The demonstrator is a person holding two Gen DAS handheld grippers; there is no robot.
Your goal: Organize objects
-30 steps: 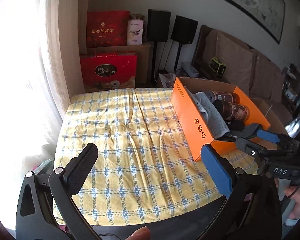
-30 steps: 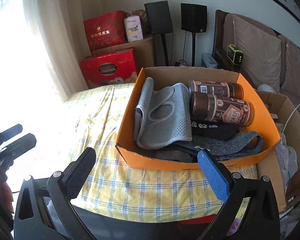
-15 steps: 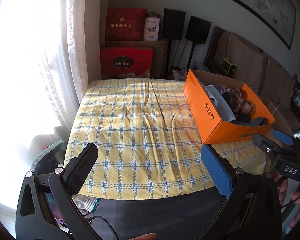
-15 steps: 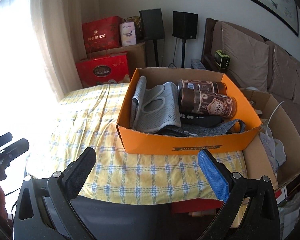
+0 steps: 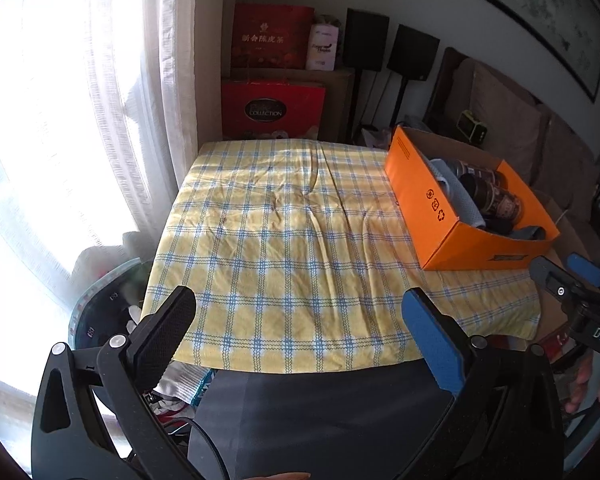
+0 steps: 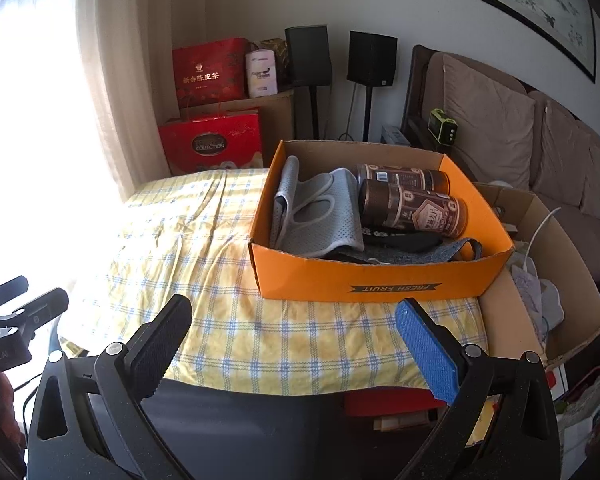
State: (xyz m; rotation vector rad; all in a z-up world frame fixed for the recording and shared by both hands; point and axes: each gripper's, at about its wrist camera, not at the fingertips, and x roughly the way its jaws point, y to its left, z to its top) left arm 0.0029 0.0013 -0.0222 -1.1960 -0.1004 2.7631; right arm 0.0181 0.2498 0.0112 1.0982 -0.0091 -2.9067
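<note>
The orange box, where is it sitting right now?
The orange box sits on the right side of the yellow checked tablecloth in the right wrist view, with a brown cardboard box just to its right.

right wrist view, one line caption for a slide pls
Open right tool facing an orange cardboard box holding two brown jars and grey fabric.
</note>
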